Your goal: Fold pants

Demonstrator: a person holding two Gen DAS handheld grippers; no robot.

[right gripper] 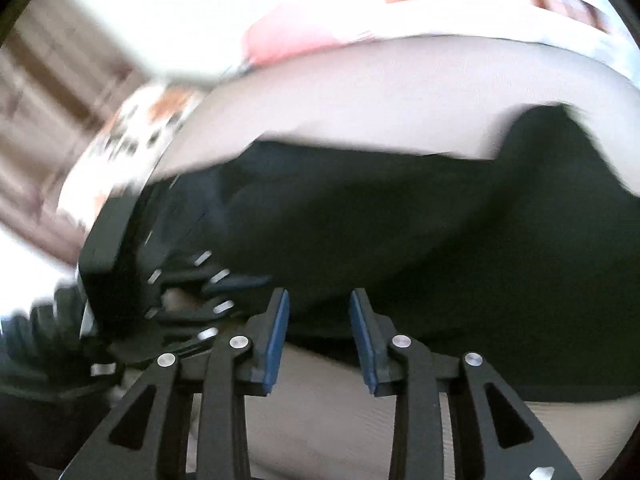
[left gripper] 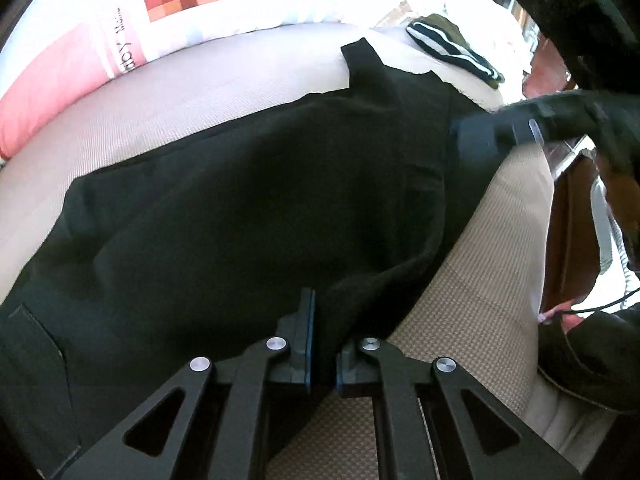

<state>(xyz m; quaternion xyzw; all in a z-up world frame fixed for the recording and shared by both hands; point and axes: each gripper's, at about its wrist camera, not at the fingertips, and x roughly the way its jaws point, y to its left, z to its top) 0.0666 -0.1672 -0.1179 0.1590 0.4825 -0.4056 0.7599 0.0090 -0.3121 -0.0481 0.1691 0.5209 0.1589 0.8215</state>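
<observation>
Black pants (left gripper: 248,200) lie spread across a beige woven surface (left gripper: 492,280). My left gripper (left gripper: 323,344) is shut on the near edge of the pants, with black cloth pinched between its blue pads. My right gripper (right gripper: 319,320) is open, its blue pads (right gripper: 276,340) apart just at the near edge of the pants (right gripper: 400,232), with nothing between them. The right gripper also shows in the left wrist view (left gripper: 492,136) at the pants' right edge. The left gripper shows in the right wrist view (right gripper: 192,280) at the lower left, blurred.
A white and pink pillow with brown checks (left gripper: 120,40) lies along the far side. A dark striped garment (left gripper: 452,48) rests at the far right. Wooden furniture (left gripper: 568,220) stands beyond the surface's right edge. The right wrist view is motion-blurred.
</observation>
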